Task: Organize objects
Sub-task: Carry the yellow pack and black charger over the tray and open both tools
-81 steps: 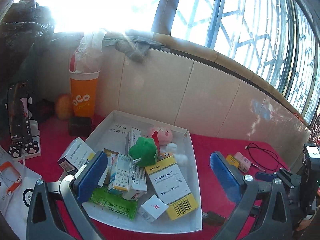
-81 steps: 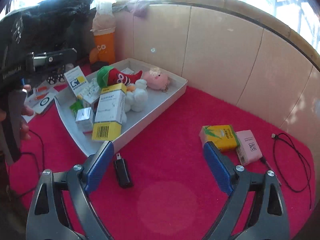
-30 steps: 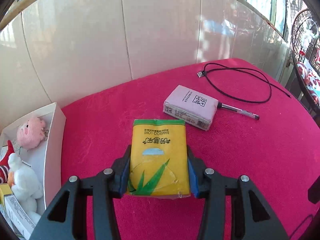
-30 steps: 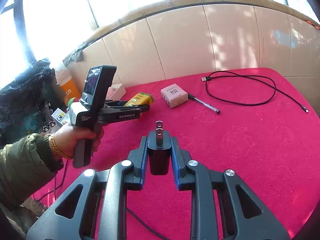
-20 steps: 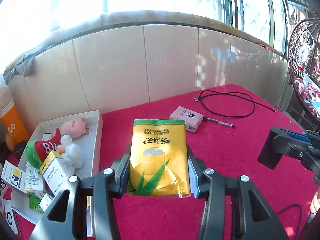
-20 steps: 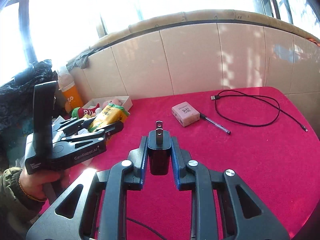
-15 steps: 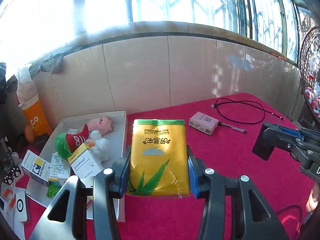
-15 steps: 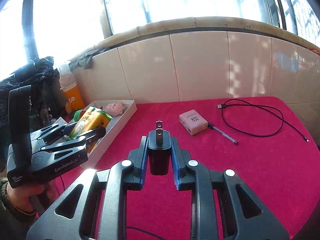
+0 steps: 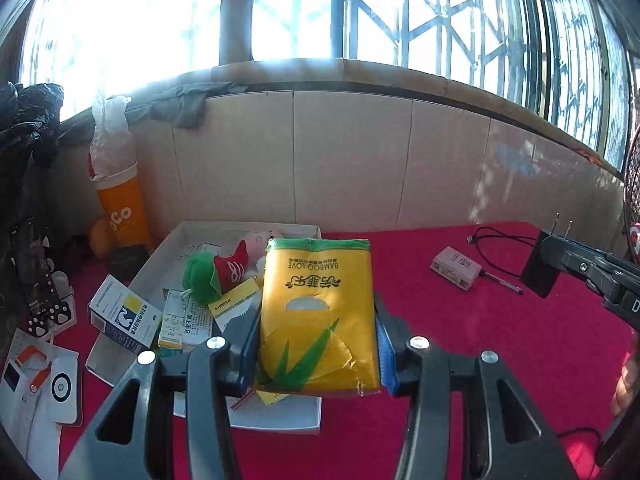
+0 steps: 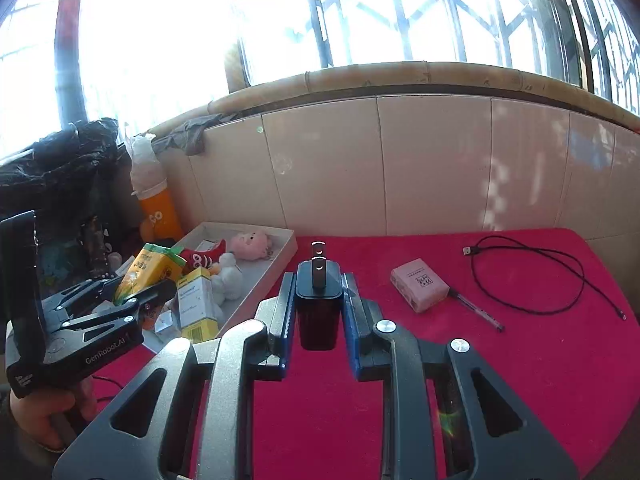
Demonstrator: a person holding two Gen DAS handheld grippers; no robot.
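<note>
Left wrist view: left gripper [image 9: 316,344] clamps the yellow tissue pack [image 9: 318,312], long axis along the fingers, held above the near right corner of the white tray [image 9: 280,420]; tray lies ahead and left. Tray already holds medicine boxes [image 9: 124,318] and plush toys [image 9: 216,272], so free floor looks scarce. Right gripper [image 10: 318,312] pinches the black charger plug [image 10: 319,304], prongs forward, over red cloth [image 10: 520,360], tray to its left. Left hand is nearer.
</note>
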